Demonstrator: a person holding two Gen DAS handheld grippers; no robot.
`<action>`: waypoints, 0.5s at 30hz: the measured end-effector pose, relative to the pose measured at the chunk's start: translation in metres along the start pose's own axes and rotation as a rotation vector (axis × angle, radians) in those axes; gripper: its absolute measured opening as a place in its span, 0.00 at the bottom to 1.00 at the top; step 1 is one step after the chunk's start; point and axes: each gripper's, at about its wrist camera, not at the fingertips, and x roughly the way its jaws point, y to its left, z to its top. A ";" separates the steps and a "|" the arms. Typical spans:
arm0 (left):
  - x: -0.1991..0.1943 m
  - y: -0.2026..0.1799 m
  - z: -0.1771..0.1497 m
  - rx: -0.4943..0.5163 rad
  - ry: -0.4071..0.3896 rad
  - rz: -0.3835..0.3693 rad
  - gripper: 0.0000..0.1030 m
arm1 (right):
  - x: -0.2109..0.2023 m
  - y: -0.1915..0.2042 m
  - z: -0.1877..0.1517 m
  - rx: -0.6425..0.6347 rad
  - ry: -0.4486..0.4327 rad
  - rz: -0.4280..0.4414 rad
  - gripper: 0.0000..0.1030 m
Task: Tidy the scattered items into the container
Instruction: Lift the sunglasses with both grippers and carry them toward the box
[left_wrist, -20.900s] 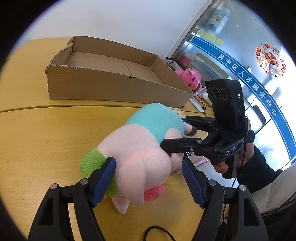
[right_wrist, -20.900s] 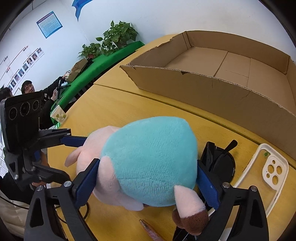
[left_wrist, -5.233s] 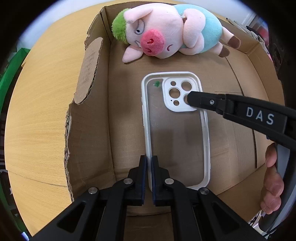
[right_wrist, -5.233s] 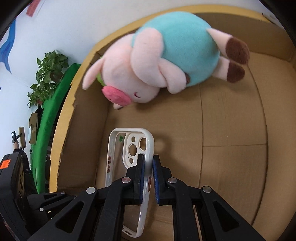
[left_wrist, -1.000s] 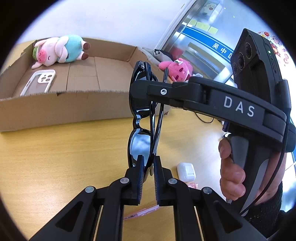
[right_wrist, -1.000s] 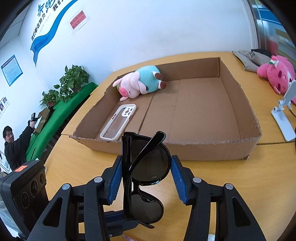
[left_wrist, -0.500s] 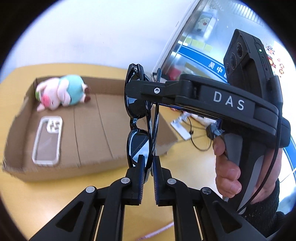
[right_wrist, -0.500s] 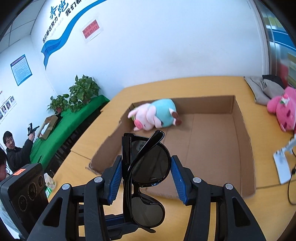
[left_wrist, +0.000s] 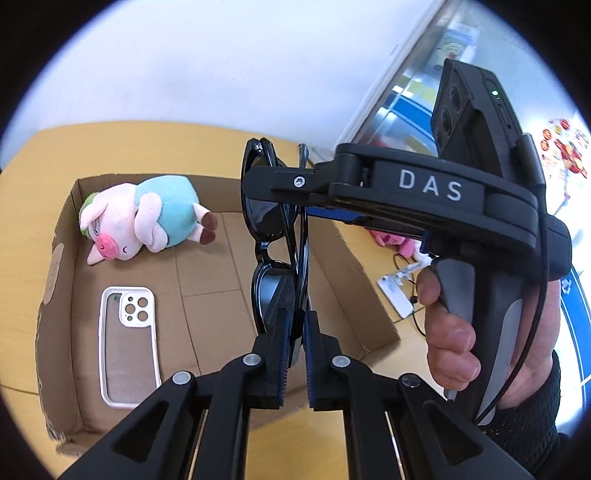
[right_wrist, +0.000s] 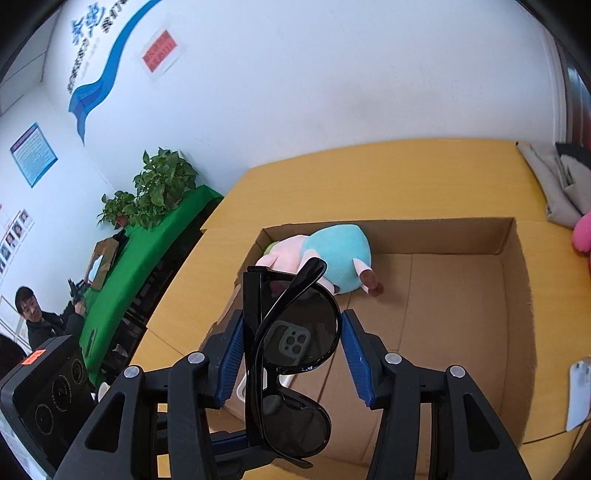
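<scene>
Folded black sunglasses (left_wrist: 273, 236) hang in the air above the cardboard box (left_wrist: 351, 258). My left gripper (left_wrist: 294, 332) is shut on their lower lens edge. My right gripper (right_wrist: 291, 332) clamps the upper lens between its blue pads (right_wrist: 352, 349); it also shows in the left wrist view (left_wrist: 280, 182). The sunglasses (right_wrist: 295, 350) stand upright in the right wrist view. In the box lie a pink and teal plush pig (left_wrist: 144, 221) at the far left and a white phone case (left_wrist: 127, 336) in front of it.
The box (right_wrist: 517, 295) stands on a yellow wooden table (right_wrist: 369, 177). A pink plush toy (left_wrist: 391, 240) and a white phone stand (left_wrist: 399, 291) lie to the right of the box. A grey cloth (right_wrist: 554, 184) lies at the table's far right.
Both grippers have carried the sunglasses up and forward, from in front of the box to above its inside. The box now lies below the glasses.
</scene>
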 end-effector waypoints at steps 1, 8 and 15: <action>0.007 0.004 0.004 -0.008 0.014 0.005 0.06 | 0.008 -0.006 0.004 0.017 0.015 0.004 0.53; 0.057 0.035 0.017 -0.072 0.119 0.006 0.06 | 0.066 -0.051 0.015 0.126 0.111 0.006 0.53; 0.109 0.068 0.008 -0.157 0.251 0.015 0.06 | 0.130 -0.098 -0.001 0.243 0.231 0.010 0.53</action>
